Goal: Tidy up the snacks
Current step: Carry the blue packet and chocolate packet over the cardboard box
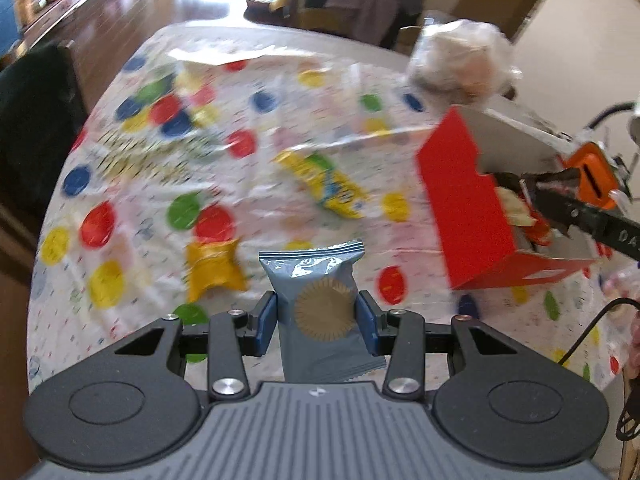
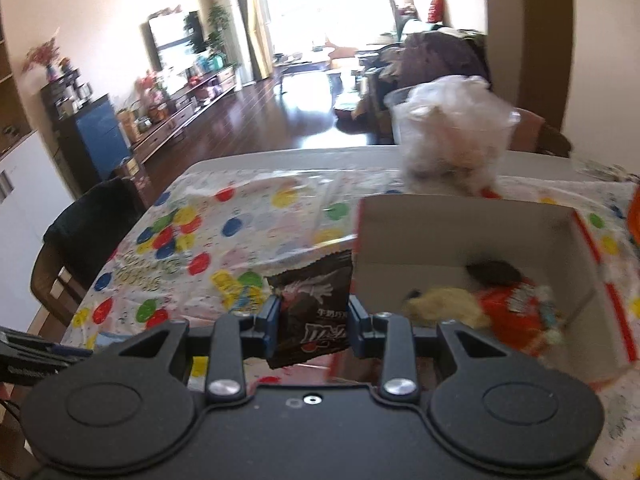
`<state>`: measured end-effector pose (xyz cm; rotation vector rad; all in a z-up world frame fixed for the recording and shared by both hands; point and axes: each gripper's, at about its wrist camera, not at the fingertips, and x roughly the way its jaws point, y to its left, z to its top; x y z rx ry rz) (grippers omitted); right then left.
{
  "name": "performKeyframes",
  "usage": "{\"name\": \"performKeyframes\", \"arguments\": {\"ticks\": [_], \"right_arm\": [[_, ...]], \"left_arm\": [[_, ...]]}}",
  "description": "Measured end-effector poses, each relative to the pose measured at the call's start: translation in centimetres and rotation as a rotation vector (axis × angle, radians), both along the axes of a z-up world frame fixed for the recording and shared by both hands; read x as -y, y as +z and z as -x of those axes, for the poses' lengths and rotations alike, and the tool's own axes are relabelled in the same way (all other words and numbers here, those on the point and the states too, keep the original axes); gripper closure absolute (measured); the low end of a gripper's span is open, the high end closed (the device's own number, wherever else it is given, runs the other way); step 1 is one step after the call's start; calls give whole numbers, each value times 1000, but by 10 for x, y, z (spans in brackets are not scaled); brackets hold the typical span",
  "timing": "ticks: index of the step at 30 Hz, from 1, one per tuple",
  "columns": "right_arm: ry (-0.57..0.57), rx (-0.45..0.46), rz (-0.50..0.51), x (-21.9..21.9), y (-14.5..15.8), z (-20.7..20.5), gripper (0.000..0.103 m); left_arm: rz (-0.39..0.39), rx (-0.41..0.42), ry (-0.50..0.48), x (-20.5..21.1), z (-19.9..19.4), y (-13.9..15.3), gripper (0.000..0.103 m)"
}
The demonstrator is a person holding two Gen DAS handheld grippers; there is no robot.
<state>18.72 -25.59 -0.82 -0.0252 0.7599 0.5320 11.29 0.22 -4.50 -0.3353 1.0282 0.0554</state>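
My left gripper (image 1: 316, 314) is shut on a blue snack packet (image 1: 320, 292) with a gold seal, held above the table. My right gripper (image 2: 314, 320) is shut on a dark brown snack packet (image 2: 316, 308), just left of the red cardboard box (image 2: 472, 236). The box holds an orange packet (image 2: 516, 312), a yellow packet (image 2: 444, 306) and a dark one (image 2: 494, 272). In the left wrist view the box (image 1: 460, 200) is at the right with the right gripper's fingers (image 1: 560, 196) reaching over it. A yellow-green packet (image 1: 324, 184) and an orange-yellow packet (image 1: 212, 268) lie on the table.
The table has a white cloth with coloured dots (image 1: 160, 160). A clear tub of wrapped items (image 2: 452, 140) stands behind the box. A dark chair (image 2: 88, 224) stands at the table's left side. A black cable (image 1: 588, 332) runs at the right edge.
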Motion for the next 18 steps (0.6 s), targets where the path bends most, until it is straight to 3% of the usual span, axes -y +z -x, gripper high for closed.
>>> {"name": "performKeyframes", "arguments": {"ticks": [12, 18], "right_arm": [[-132, 34, 22, 78, 4, -8, 70], [-173, 36, 42, 115, -2, -23, 70]], "left_arm": [[-34, 105, -165, 80, -50, 40, 61], [-43, 115, -229, 120, -81, 47, 61]]}}
